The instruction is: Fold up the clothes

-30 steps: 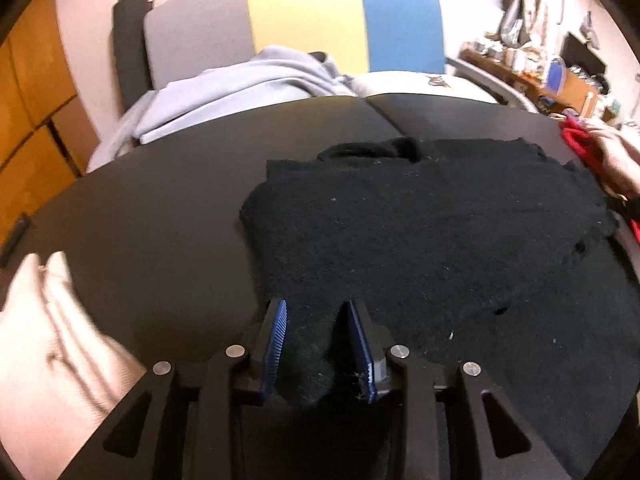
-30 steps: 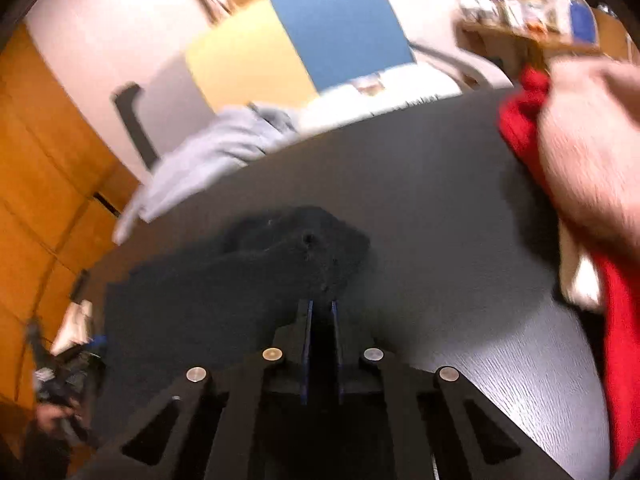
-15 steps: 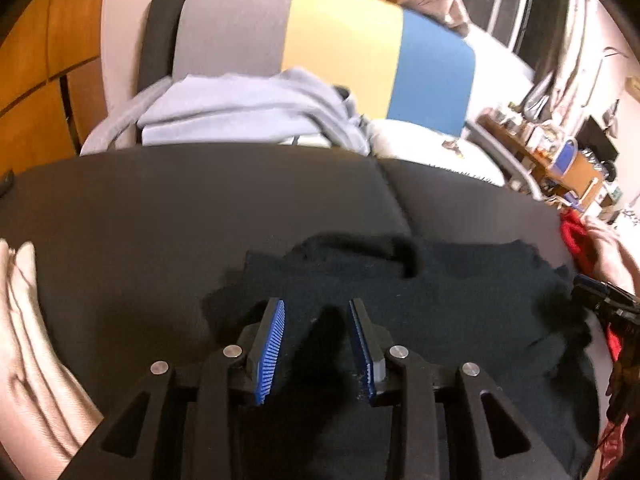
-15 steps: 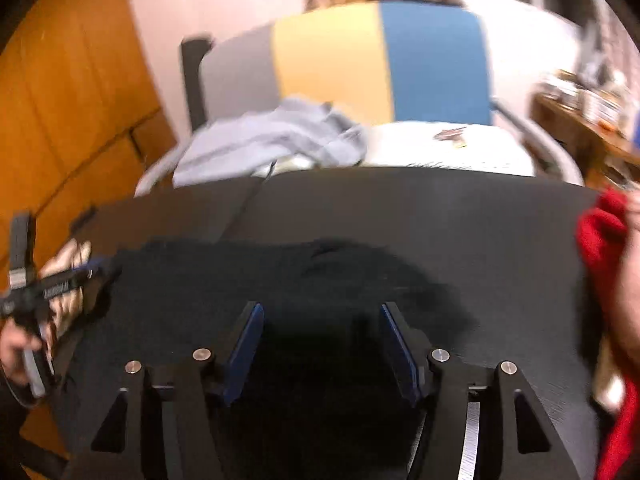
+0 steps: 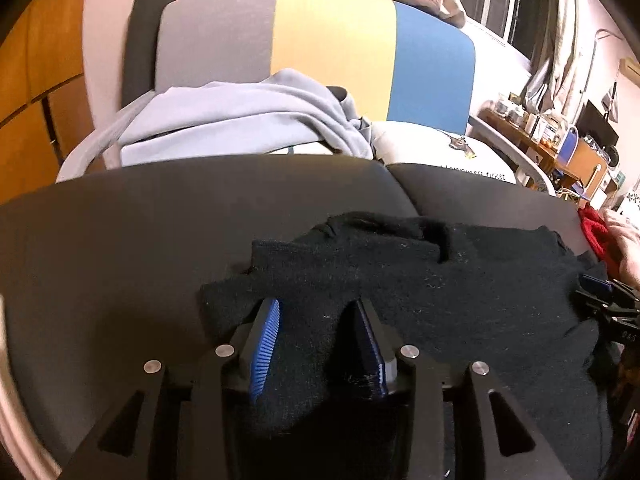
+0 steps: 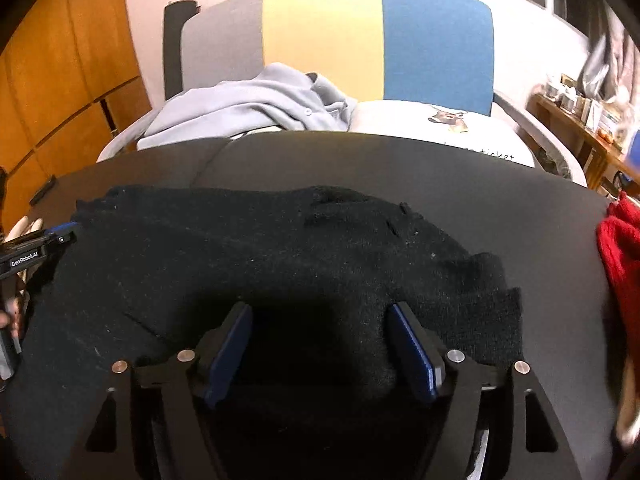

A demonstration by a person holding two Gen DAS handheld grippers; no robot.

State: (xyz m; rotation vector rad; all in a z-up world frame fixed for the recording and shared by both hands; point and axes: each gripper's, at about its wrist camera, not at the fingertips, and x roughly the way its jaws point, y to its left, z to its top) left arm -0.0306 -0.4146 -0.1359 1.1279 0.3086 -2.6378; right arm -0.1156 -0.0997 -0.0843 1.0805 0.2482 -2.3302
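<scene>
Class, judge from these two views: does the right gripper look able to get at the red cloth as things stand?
Probably yes. The right gripper is open over the black sweater, and only bare dark table lies between it and the red cloth at the right edge.

We note a black knit garment [image 5: 460,280] on a dark grey tabletop [image 5: 120,240]. Tongs pads [image 5: 266,340] blue, frames black. Chair back [image 6: 376,40] striped grey, yellow, blue. Pale blue-grey sweatshirt [image 6: 248,108]; red cloth [image 6: 620,248]; orange-brown wood panels [image 6: 60,80].
</scene>
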